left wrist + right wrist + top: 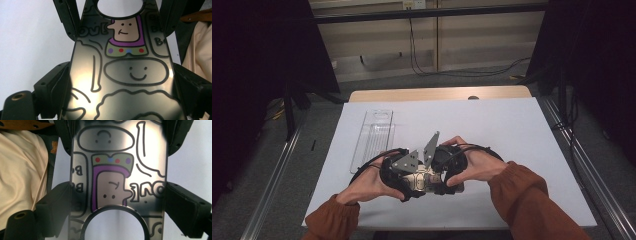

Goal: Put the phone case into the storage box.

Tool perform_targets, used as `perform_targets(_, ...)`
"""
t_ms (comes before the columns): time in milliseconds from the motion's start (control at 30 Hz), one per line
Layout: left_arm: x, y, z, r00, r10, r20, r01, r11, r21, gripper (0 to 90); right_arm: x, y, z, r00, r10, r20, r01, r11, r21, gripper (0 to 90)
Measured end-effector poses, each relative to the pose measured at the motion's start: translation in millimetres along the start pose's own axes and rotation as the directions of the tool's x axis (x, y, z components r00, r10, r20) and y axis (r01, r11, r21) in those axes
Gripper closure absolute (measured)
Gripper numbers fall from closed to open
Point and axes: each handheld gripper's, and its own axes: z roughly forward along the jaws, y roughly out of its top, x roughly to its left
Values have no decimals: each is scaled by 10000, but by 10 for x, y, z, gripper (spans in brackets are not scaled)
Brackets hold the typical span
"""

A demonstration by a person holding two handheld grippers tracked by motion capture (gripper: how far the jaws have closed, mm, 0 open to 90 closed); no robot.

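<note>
Right now I hold a glossy card between my two claws, just above the white table sheet, near its front edge and a little left of centre. It is a shiny silver sheet printed with black cartoon outlines, a face in a purple hood and a round hole at one end. My left gripper takes it from the left: its jaws stand either side of the card, but I cannot tell whether the pads press on its edges. My right gripper meets it from the other end, its jaws flanking the card beside the hole, and there too I cannot tell whether it is clenched. A clear plastic tray lies behind my left claw, apart from the card.
</note>
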Motion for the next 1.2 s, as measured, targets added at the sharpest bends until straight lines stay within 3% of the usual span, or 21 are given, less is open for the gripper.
perform_targets(467, -13, -20, -10, 9999, -111, 21, 111, 9999, 9, 125, -22, -7, 22, 9996, -55, -278, 54, 10000, -34, 109)
perform_targets(833, -8, -68, -26, 9998, -202, 23, 202, 9998, 16, 126, -61, -34, -19, 9988, 449, -203, -455, 9985, -315, 48)
perform_targets(1067, -3, -142, -96, 9986, -512, -157, 506, 9980, -376, 126, -99, -94, -156, 9973, 718, -160, -731, 9915, -1073, 46)
perform_targets(1200, 0, -185, -150, 9965, -770, -325, 739, 9934, -874, 126, -131, -161, -244, 9952, 973, -105, -975, 9784, -1825, 39)
